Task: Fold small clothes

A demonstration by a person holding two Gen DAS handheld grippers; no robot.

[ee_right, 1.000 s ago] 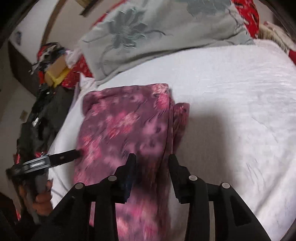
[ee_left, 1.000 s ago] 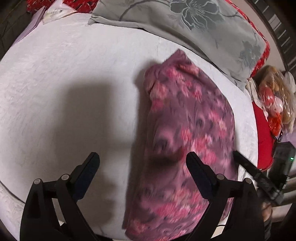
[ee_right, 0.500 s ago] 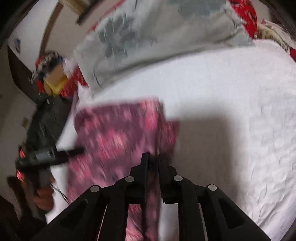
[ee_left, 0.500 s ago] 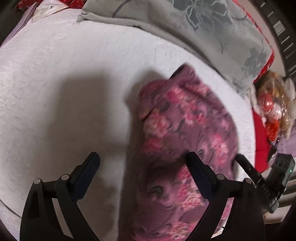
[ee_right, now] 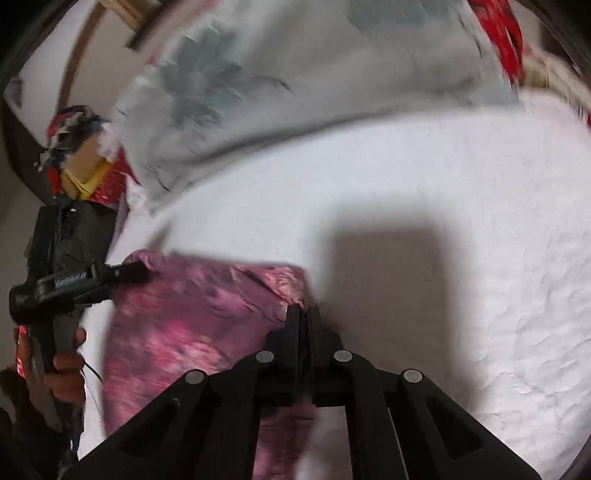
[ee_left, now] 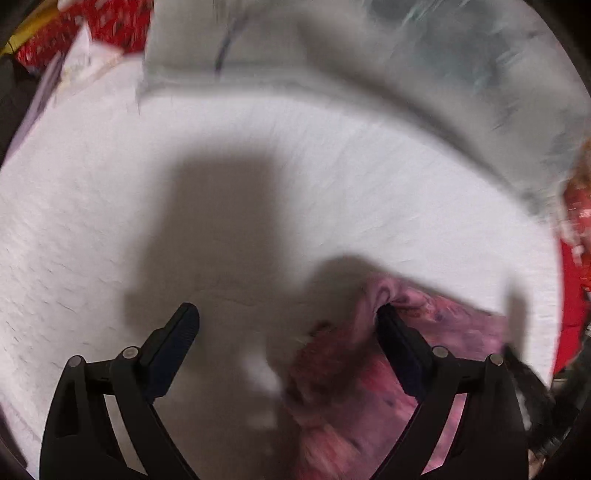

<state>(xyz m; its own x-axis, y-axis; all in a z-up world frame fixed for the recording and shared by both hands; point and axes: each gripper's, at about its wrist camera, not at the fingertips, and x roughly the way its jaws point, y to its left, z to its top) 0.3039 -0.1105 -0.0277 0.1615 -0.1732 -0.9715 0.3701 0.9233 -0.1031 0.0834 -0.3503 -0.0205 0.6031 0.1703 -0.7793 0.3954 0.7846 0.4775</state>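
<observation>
- Purple floral cloth (ee_right: 192, 325) lying on a white bedspread (ee_right: 461, 206), at the near left part of the bed in the right wrist view, lower right in the left wrist view (ee_left: 436, 332).
- Right gripper (ee_right: 303, 314) clamped fully shut, pads together on the cloth's near right edge; thin fabric pinched between them.
- Left gripper (ee_left: 284, 321) spread wide, pointing steeply down; left finger (ee_left: 177, 332) over bare bedspread, right finger (ee_left: 395, 332) at the cloth's far corner, fabric bunched against it; nothing pinched.
- Seen from the right wrist, left gripper's black body (ee_right: 70, 284) at the cloth's far left corner, held by a hand (ee_right: 66, 369).
- Grey flowered pillow (ee_right: 295, 74) beyond the cloth, well apart from it.
- Red patterned fabric (ee_left: 110, 22) at the far bed edge.
- Heavy motion blur in both views; cloth's folds hard to read.
</observation>
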